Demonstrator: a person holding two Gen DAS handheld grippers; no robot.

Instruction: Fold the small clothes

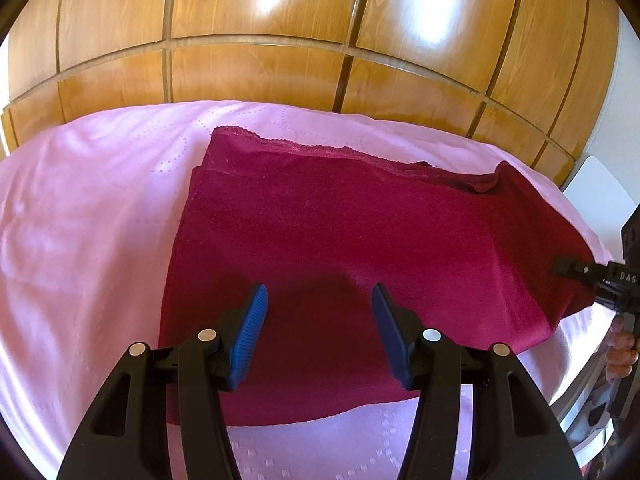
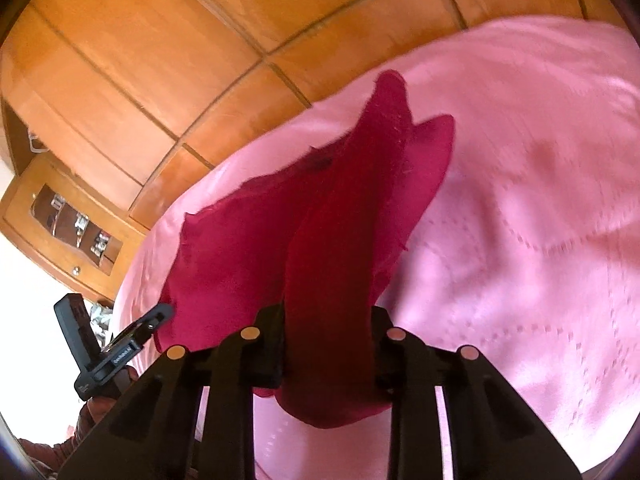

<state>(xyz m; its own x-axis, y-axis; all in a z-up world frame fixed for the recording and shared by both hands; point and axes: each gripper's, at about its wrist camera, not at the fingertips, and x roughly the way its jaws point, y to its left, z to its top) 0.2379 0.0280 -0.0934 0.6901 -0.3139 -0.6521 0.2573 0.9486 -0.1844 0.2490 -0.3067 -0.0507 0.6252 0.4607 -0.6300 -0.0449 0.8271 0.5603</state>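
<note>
Glossy wooden wardrobe panels [image 1: 256,64] fill the background behind a bed covered by a pink bedspread [image 1: 80,216].

From the left wrist camera, a dark red garment [image 1: 340,232] lies flat on the bedspread, with a lace-trimmed edge [image 1: 320,150] along its far side. The left gripper [image 1: 318,334] hovers over the near part of the garment, its jaws about half open; the blue pads [image 1: 250,332] stand apart with only the flat cloth seen between and below them, and nothing is pinched. Far out to the right of these jaws, the garment's right corner is pulled up off the bed toward the right gripper [image 1: 568,270], which reaches in from the picture's right edge. A hand [image 1: 622,350] shows just below that tool. A white object [image 1: 600,188] sits beyond the bed's right edge.

From the right wrist camera, the right gripper [image 2: 328,354] has its jaws narrowed onto a fold of the red garment [image 2: 332,280]; the cloth runs up between the fingers and hangs out below them, hiding the pads. Ahead of the jaws the garment rises off the pink bedspread [image 2: 520,240] in a loose ridge. Left of the jaws, the left gripper [image 2: 158,316] appears at the garment's edge, with a hand [image 2: 104,404] under it. Farther left stands a wooden nightstand [image 2: 68,220] beside the wardrobe [image 2: 140,60].
</note>
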